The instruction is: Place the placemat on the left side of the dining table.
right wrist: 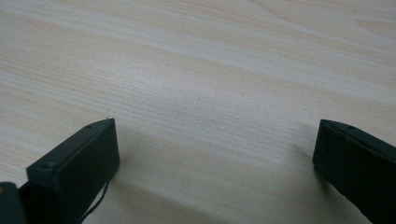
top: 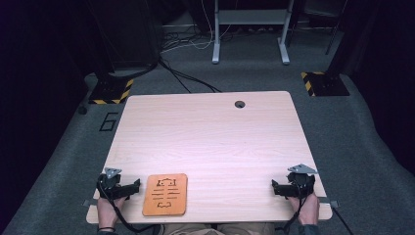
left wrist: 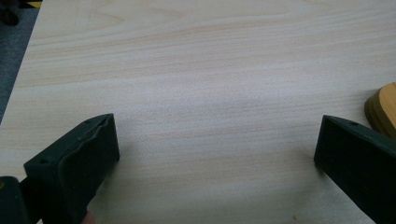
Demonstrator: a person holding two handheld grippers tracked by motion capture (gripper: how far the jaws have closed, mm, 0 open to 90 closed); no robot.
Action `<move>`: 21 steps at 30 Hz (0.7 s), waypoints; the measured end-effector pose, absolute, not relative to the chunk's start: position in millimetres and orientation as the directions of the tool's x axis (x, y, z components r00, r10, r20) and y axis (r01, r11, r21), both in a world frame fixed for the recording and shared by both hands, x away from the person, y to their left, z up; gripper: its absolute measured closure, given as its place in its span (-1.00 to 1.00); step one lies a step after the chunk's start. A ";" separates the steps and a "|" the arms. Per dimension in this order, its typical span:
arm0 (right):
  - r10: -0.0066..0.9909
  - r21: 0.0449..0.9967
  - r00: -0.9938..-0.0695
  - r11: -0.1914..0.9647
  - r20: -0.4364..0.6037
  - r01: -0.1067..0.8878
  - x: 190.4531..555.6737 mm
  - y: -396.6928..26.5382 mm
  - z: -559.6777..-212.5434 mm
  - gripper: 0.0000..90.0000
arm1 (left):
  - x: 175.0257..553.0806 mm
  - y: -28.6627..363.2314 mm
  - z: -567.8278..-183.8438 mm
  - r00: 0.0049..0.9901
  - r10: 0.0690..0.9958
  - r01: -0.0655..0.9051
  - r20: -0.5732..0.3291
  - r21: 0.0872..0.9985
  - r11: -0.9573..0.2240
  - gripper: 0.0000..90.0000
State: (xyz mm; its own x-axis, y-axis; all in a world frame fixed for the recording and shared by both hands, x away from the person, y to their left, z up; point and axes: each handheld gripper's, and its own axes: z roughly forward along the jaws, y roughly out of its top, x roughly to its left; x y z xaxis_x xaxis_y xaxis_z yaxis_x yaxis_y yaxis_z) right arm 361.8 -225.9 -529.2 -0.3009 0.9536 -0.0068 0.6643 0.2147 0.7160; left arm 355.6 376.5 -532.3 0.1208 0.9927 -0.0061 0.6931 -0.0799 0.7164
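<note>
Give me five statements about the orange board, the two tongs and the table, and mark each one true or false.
1. The flat orange wooden board with cut-out slots lies near the table's front edge. True.
2. The left tongs grip the board. False: their jaws stand open over bare tabletop, the board beside them.
3. The right tongs are open and hold nothing. True.
4. The board lies nearer the right tongs. False: it lies next to the left tongs.
5. The light wooden table has a round hole near its far edge. True.
</note>
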 end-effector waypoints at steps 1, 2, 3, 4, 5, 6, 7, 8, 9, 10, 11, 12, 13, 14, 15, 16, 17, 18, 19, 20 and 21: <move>0.953 0.715 -0.302 0.217 -0.008 0.664 362.0 -225.7 -529.1 -1.00 | 355.7 376.4 -532.4 0.122 0.993 0.691 -0.005 0.718 -0.081 -1.00; 0.954 0.716 -0.300 0.214 -0.006 0.665 362.1 -224.9 -528.8 -1.00 | 355.8 376.4 -532.3 0.122 0.993 0.692 -0.005 0.718 -0.081 -1.00; 0.954 0.716 -0.300 0.216 -0.010 0.664 361.9 -224.0 -528.2 -1.00 | 355.8 376.3 -532.4 0.121 0.993 0.691 -0.006 0.718 -0.080 -1.00; 0.954 0.716 -0.300 0.216 -0.010 0.664 361.9 -224.0 -528.2 -1.00 | 355.8 376.3 -532.4 0.121 0.993 0.691 -0.006 0.718 -0.080 -1.00; 0.953 0.715 -0.301 0.213 -0.003 0.666 362.0 -223.1 -527.6 -1.00 | 355.7 376.2 -532.4 0.120 0.993 0.691 -0.007 0.718 -0.079 -1.00; 0.954 0.717 -0.299 0.202 0.009 0.667 361.7 -222.3 -527.1 -1.00 | 355.8 376.4 -532.3 0.122 0.993 0.692 -0.005 0.717 -0.081 -1.00; 0.955 0.716 -0.297 0.197 0.016 0.670 361.4 -221.7 -526.6 -1.00 | 355.8 376.4 -532.3 0.122 0.993 0.692 -0.006 0.718 -0.081 -1.00; 0.954 0.716 -0.298 0.193 0.022 0.671 361.2 -221.1 -526.0 -1.00 | 355.8 376.4 -532.3 0.122 0.993 0.691 -0.006 0.718 -0.081 -1.00; 0.953 0.721 -0.300 0.185 0.033 0.667 360.7 -220.0 -525.1 -1.00 | 355.7 376.1 -532.3 0.118 0.993 0.692 -0.008 0.718 -0.077 -1.00; 0.953 0.724 -0.299 0.175 0.045 0.667 360.3 -218.4 -523.9 -1.00 | 355.7 376.1 -532.3 0.118 0.993 0.692 -0.008 0.717 -0.077 -1.00; 0.953 0.721 -0.297 0.172 0.050 0.671 360.3 -216.4 -522.7 -1.00 | 355.7 376.1 -532.3 0.117 0.993 0.693 -0.007 0.717 -0.077 -1.00; 0.951 0.720 -0.304 0.175 0.053 0.671 359.9 -213.7 -521.1 -1.00 | 355.6 376.0 -532.2 0.116 0.993 0.694 -0.008 0.716 -0.075 -1.00; 0.950 0.721 -0.308 0.178 0.051 0.669 359.4 -210.8 -519.4 -1.00 | 355.8 376.0 -532.5 0.116 0.993 0.691 -0.006 0.719 -0.076 -1.00; 0.947 0.723 -0.318 0.185 0.051 0.666 358.9 -207.7 -517.6 -1.00 | 355.8 376.0 -532.5 0.116 0.993 0.691 -0.007 0.719 -0.076 -1.00; 0.945 0.723 -0.324 0.188 0.052 0.665 358.5 -204.1 -515.6 -1.00 | 355.7 375.9 -532.4 0.115 0.993 0.692 -0.007 0.718 -0.075 -1.00; 0.943 0.722 -0.330 0.195 0.049 0.663 358.1 -201.3 -513.5 -1.00 | 355.6 376.1 -532.2 0.116 0.993 0.694 -0.008 0.716 -0.076 -1.00; 0.939 0.727 -0.340 0.197 0.053 0.658 357.9 -198.7 -512.1 -1.00 | 355.8 376.2 -532.3 0.118 0.993 0.693 -0.007 0.717 -0.077 -1.00; 0.936 0.727 -0.347 0.200 0.056 0.657 357.5 -195.9 -510.7 -1.00 | 355.8 376.0 -532.4 0.116 0.993 0.691 -0.007 0.719 -0.076 -1.00; 0.933 0.726 -0.354 0.202 0.061 0.657 357.1 -193.0 -509.2 -1.00 | 355.7 376.0 -532.4 0.115 0.993 0.692 -0.007 0.718 -0.075 -1.00; 0.930 0.729 -0.363 0.208 0.059 0.652 356.8 -190.3 -508.1 -1.00 | 355.7 375.9 -532.4 0.115 0.993 0.692 -0.007 0.718 -0.075 -1.00; 0.925 0.731 -0.373 0.212 0.063 0.649 356.6 -187.6 -507.0 -1.00 | 355.8 376.0 -532.4 0.116 0.993 0.691 -0.006 0.719 -0.076 -1.00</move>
State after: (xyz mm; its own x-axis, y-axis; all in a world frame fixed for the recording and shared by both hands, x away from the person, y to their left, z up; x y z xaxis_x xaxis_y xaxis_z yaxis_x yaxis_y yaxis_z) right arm 356.6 -187.6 -507.0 -0.3735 0.9255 0.0633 0.6490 0.2120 0.7306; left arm 355.8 376.0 -532.4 0.1163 0.9932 -0.0062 0.6909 -0.0764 0.7189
